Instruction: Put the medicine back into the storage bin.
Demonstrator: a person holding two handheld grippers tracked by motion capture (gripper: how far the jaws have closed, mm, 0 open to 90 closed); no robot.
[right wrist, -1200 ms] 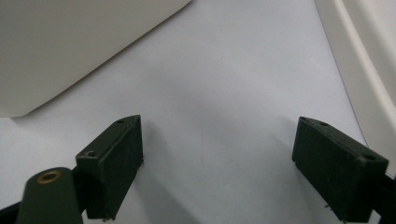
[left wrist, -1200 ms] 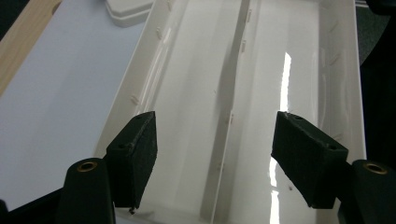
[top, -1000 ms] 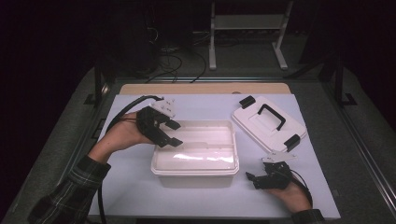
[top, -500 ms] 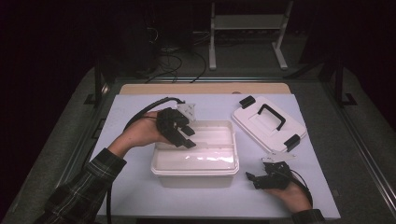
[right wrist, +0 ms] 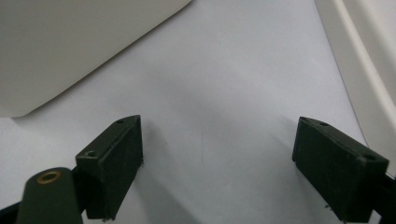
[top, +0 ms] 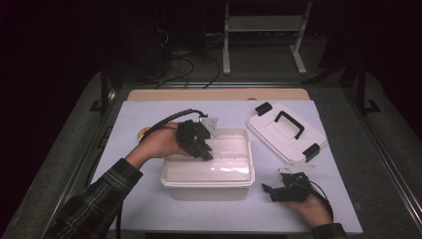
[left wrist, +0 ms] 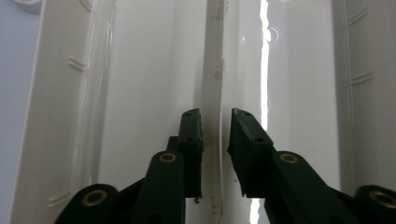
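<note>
1. Closest to the camera in the high view, the right gripper (top: 279, 190) sits low on the worktop (top: 149, 209), held in the person's hand near the front edge, just off the front right corner of the white box (top: 207, 175). Its own view has the fingers (right wrist: 111, 158) spread wide apart with nothing but bare worktop between them.
2. Next up, the white box itself, open, sitting about mid-worktop. It looks empty inside, just glossy plastic.
3. The left gripper (top: 203, 149) is over the box's back left part, dipping into it, with a plaid sleeve (top: 94, 199) coming in from the bottom left. In the left gripper view the fingers (left wrist: 192, 135) are nearly together, a thin white ridge (left wrist: 215, 140) inside the box running between them. Can't tell whether they actually pinch it.
4. Farther back on the right, the box's lid (top: 287, 130) lies flat on the worktop, well apart from the box, black handle and clips facing up.
</note>
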